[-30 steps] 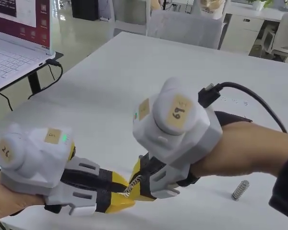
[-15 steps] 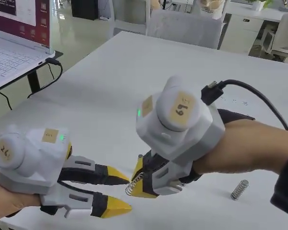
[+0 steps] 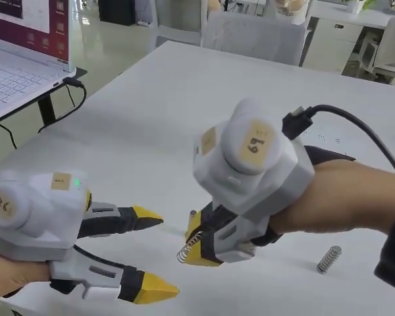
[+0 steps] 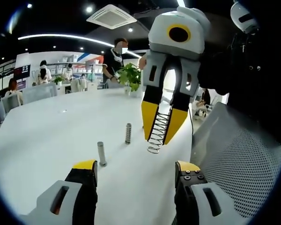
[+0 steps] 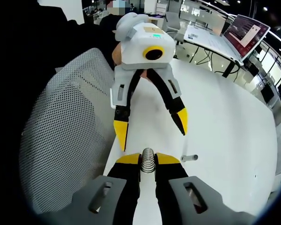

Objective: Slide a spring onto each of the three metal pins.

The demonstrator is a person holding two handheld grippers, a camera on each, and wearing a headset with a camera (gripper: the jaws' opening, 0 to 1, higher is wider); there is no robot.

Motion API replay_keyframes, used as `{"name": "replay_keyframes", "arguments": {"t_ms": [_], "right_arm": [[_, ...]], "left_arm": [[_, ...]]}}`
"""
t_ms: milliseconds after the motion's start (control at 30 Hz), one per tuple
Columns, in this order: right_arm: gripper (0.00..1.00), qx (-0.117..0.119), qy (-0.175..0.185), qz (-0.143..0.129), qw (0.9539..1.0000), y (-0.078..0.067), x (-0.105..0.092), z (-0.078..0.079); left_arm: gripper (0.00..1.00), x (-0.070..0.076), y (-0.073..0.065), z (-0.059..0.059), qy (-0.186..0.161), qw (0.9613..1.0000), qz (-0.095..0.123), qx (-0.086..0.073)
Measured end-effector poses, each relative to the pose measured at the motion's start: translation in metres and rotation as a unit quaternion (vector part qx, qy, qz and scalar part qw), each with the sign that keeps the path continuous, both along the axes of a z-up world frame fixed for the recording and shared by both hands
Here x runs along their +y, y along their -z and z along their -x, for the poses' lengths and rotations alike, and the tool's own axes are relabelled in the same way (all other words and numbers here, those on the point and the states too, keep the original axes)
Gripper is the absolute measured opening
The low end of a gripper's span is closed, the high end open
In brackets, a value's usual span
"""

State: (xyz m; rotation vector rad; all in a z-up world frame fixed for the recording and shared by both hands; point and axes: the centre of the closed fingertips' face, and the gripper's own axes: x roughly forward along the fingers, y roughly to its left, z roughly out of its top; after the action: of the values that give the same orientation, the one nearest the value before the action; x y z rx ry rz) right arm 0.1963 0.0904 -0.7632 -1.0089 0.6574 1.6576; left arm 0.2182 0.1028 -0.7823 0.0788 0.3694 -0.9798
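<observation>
My right gripper (image 3: 192, 249) hovers over the table's near edge, shut on a metal spring (image 3: 188, 246) that sticks out from its yellow tips. In the right gripper view the spring (image 5: 148, 160) sits end-on between the jaws of the right gripper (image 5: 148, 159). My left gripper (image 3: 159, 253) is open to the left of it, with nothing between its fingers; the left gripper (image 4: 136, 168) faces the held spring (image 4: 158, 132). A bare metal pin (image 4: 101, 153) stands on the table just below the spring. Another spring (image 3: 329, 259) stands further right; whether it is on a pin I cannot tell.
The white table (image 3: 184, 112) stretches away ahead. A laptop (image 3: 20, 59) sits on a stand at the far left with a cable hanging from it. A mesh chair back (image 5: 65, 122) is close behind the near edge. Chairs and people are in the background.
My left gripper has gone from shut beside the spring to wide open and has drawn back to the left. The right gripper keeps hold of the spring.
</observation>
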Motion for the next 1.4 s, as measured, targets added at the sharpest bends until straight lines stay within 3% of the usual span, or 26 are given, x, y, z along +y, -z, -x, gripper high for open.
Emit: {"name": "replay_keyframes", "arguments": {"t_ms": [200, 600, 1033, 1167, 1400], "right_arm": [[0.09, -0.002, 0.003, 0.0, 1.0, -0.002, -0.001, -0.004], [0.09, -0.014, 0.018, 0.004, 0.9997, -0.014, -0.008, -0.025], [0.09, -0.04, 0.03, 0.022, 0.9985, -0.019, -0.004, -0.057], [0.09, -0.05, 0.028, 0.034, 0.9978, -0.017, -0.001, -0.066], [0.09, -0.045, 0.026, 0.052, 0.9973, -0.008, 0.004, -0.079]], "left_arm": [[0.73, 0.003, 0.001, -0.002, -0.011, 0.9999, -0.001, -0.003], [0.89, 0.004, 0.001, -0.003, -0.013, 0.9996, -0.005, -0.025], [0.94, 0.003, 0.005, -0.003, -0.011, 0.999, -0.028, -0.034], [0.95, 0.005, 0.006, -0.004, -0.011, 0.9987, -0.033, -0.037], [0.95, 0.007, 0.008, -0.005, -0.015, 0.9988, -0.032, -0.035]]}}
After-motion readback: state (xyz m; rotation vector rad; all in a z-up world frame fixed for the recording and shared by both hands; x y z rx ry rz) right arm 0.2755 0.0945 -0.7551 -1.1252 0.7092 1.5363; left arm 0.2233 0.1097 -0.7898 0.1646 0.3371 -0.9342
